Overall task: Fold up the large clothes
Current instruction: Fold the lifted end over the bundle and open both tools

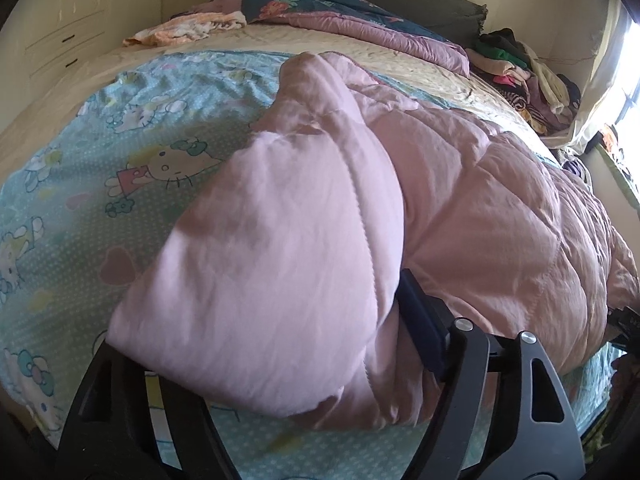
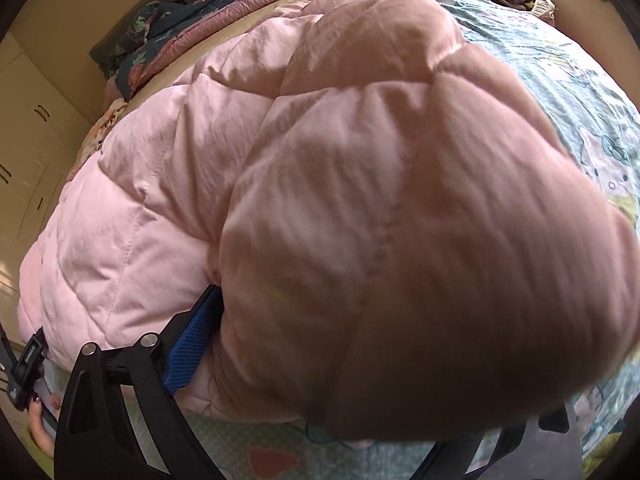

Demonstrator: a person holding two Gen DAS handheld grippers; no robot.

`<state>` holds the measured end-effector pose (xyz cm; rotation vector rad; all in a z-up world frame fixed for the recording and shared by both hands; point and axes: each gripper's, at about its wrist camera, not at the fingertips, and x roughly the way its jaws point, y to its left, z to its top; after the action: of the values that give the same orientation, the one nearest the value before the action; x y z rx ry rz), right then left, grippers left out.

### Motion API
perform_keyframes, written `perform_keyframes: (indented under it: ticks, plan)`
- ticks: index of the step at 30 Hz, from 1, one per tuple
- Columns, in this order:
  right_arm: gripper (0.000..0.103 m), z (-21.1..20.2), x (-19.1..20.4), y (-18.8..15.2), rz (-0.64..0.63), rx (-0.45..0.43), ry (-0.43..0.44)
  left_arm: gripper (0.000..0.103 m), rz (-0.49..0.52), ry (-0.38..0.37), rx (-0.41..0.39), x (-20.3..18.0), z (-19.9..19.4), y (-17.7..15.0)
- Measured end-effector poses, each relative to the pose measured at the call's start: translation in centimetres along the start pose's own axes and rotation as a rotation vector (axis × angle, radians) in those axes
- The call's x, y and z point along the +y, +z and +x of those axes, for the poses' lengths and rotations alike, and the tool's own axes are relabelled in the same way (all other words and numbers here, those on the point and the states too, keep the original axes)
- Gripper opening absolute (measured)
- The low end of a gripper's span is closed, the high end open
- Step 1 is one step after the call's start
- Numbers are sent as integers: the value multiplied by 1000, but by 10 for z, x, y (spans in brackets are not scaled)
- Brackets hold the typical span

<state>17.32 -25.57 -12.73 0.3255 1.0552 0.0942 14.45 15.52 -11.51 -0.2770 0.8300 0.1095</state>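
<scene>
Pink jacket (image 1: 280,264): quilted, puffy, lying on the cartoon-print sheet (image 1: 120,168), bulging between both claws.
Left gripper (image 1: 272,364): jaws spread wide around a jacket fold, one blue pad (image 1: 420,320) beside the fabric; no firm pinch seen.
Right gripper (image 2: 360,344): jaws wide, jacket bulk filling the gap; far finger hidden.
Clothes pile (image 1: 532,76): beyond the jacket, at the bed's edge.

The quilted coat (image 1: 460,200) is pale pink, lying on a turquoise sheet (image 1: 132,120) dotted white and printed with cartoon cats and pink hearts. Behind, the duvet (image 1: 320,4) is dark teal with flowers, backed mauve; the hand-held gripper (image 2: 348,364) has black arms and blue pads (image 2: 192,344).
</scene>
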Motion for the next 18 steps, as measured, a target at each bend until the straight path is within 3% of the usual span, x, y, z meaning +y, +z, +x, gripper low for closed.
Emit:
perform_keyframes:
  ticks: [5, 10, 12, 18]
  plan:
    - [96, -22, -5, -4, 23, -15, 16, 69, -2, -6, 10, 0, -7, 1]
    - [96, -57, -6, -15, 7, -56, 42, 81, 1, 14, 15, 1, -18, -1]
    - [97, -67, -7, -19, 2, -68, 45, 91, 3, 27, 15, 1, -24, -3]
    - [99, -106, -5, -31, -41, -168, 43, 94, -9, 33, -1, 3, -44, -7]
